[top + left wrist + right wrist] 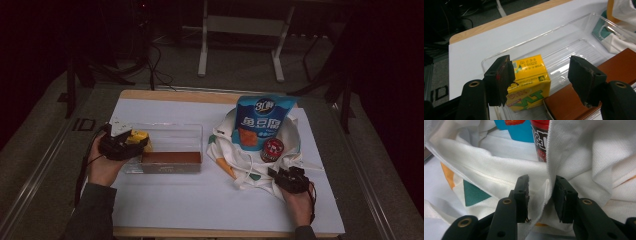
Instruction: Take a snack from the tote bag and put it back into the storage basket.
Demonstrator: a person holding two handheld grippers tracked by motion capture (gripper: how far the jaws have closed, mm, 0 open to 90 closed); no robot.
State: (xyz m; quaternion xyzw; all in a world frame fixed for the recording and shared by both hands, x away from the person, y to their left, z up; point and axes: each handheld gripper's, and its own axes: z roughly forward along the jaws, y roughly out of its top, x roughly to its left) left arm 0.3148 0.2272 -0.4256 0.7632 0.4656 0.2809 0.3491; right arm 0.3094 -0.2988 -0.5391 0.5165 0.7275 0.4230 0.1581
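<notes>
A yellow drink carton (531, 82) stands in the near left corner of a clear plastic bin (584, 20), beside a long brown box (614, 67). My left gripper (540, 61) is open around the carton; the carton sits close to one jaw and well clear of the other. In the high view the left gripper (135, 144) is at the bin's (190, 127) left end, over the carton (139, 135). My right gripper (540, 182) is shut on a fold of the white tote bag (579, 152). The right gripper (285, 175) is at the near edge of the bag (225, 145).
In the bag's mouth a blue snack pouch (262, 120) stands upright with a red can (272, 149) in front of it. The brown box (171, 158) lies along the bin's near wall. The white tabletop (200, 200) has bare room at the front.
</notes>
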